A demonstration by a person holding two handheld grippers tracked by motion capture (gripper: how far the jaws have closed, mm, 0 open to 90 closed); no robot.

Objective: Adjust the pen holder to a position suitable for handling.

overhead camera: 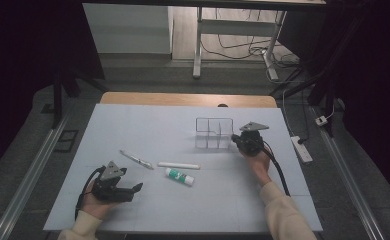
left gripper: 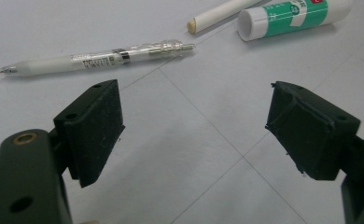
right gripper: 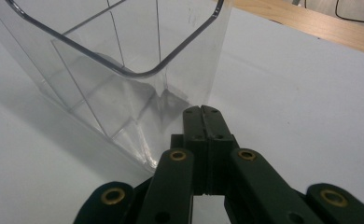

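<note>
A clear plastic divided container [overhead camera: 214, 132] stands upright on the white table mat [overhead camera: 148, 125], right of centre. My right gripper [overhead camera: 235, 140] sits at its right side, low on the mat. In the right gripper view the jaws are shut, and the right gripper [right gripper: 202, 111] meets the near bottom corner of the container [right gripper: 124, 56]; whether the thin wall is pinched is unclear. My left gripper [overhead camera: 135, 189] rests at the front left, open and empty. Ahead of the left gripper [left gripper: 196, 105] lie a clear pen [left gripper: 96, 59], a white stick [left gripper: 222, 11] and a green-and-white glue stick [left gripper: 292, 14].
On the mat's middle the pen [overhead camera: 137, 159], white stick [overhead camera: 179, 165] and glue stick [overhead camera: 179, 176] lie close together. The wooden table edge [overhead camera: 183, 98] runs behind the mat. A power strip [overhead camera: 301, 149] and cables lie on the floor to the right.
</note>
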